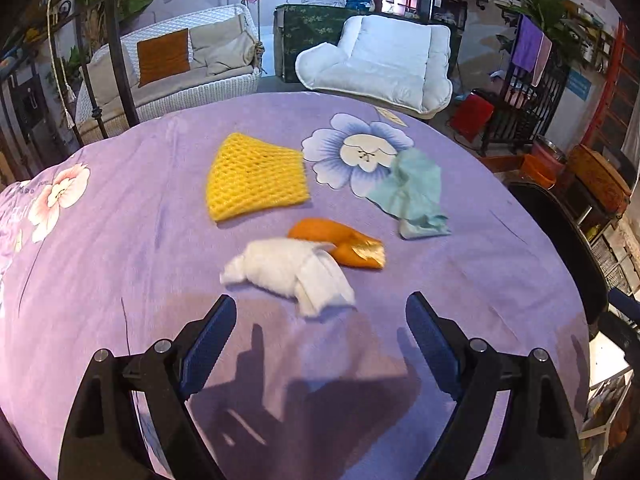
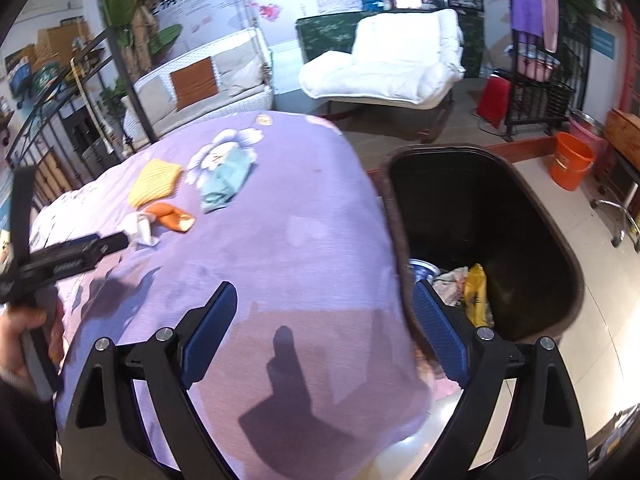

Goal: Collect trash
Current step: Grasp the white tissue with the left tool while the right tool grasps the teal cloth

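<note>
left gripper (image 1: 320, 312) being held spread and empty, white tissue (image 1: 288, 274) lying just ahead of its fingertips, orange peel (image 1: 340, 242) beyond, right gripper (image 2: 324, 304) spread, bin (image 2: 480, 200) lying ahead-right

Wall poster (image 2: 224, 4): Chinese characters "病美业常年", partly cut off.

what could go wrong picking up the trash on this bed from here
The white tissue overlaps the orange peel, so the open left gripper, nearest to it, may catch both or drag the peel aside. The purple blanket is soft and could get pinched with the thin tissue. The dark bin sits beside the bed edge; light pieces like the yellow foam net might drop short onto the floor.
</note>
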`<state>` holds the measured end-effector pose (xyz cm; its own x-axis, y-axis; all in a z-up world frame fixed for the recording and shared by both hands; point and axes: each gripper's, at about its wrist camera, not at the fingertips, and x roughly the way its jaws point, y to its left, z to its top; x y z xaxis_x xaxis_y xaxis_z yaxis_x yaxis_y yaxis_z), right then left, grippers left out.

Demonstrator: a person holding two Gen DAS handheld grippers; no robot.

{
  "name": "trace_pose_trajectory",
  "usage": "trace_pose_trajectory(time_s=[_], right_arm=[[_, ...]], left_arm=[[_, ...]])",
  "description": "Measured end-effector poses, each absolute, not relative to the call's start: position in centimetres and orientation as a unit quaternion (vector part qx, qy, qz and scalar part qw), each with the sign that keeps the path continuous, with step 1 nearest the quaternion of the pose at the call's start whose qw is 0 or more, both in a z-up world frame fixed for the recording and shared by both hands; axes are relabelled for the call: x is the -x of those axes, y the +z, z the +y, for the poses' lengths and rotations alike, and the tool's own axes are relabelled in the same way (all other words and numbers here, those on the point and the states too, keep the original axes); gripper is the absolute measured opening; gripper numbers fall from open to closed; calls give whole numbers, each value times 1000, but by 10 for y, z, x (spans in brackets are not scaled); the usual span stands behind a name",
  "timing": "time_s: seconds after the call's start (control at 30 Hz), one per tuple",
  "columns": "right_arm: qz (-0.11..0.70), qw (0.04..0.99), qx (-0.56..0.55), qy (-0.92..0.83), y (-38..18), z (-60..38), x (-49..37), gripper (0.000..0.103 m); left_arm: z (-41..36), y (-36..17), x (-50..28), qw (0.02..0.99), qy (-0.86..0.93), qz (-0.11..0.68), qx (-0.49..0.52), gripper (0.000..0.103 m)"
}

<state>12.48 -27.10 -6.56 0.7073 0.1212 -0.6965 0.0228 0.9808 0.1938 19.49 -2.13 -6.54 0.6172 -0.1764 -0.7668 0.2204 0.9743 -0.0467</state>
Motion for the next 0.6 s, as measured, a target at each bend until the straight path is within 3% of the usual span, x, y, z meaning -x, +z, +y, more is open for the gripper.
trace_pose_trajectory(time_s=[0.17,0.33,0.43,0.6], right_arm=[[387,917,-82,38,-65,-255,-127,88],[397,913,-79,48,-64,-247,-135,88],[404,909,-80,62,-64,-240,-144,88],[415,903,-71,89,-61,-218,-175,88]], left_arm=[[-15,-80,-223,888,-109,446,-30,70],[-5,-83,-222,890,-97,445,-20,42],[5,-77,-213,895,-98,435,3,36],[11,-66,-195,905,-95,415,25,34]])
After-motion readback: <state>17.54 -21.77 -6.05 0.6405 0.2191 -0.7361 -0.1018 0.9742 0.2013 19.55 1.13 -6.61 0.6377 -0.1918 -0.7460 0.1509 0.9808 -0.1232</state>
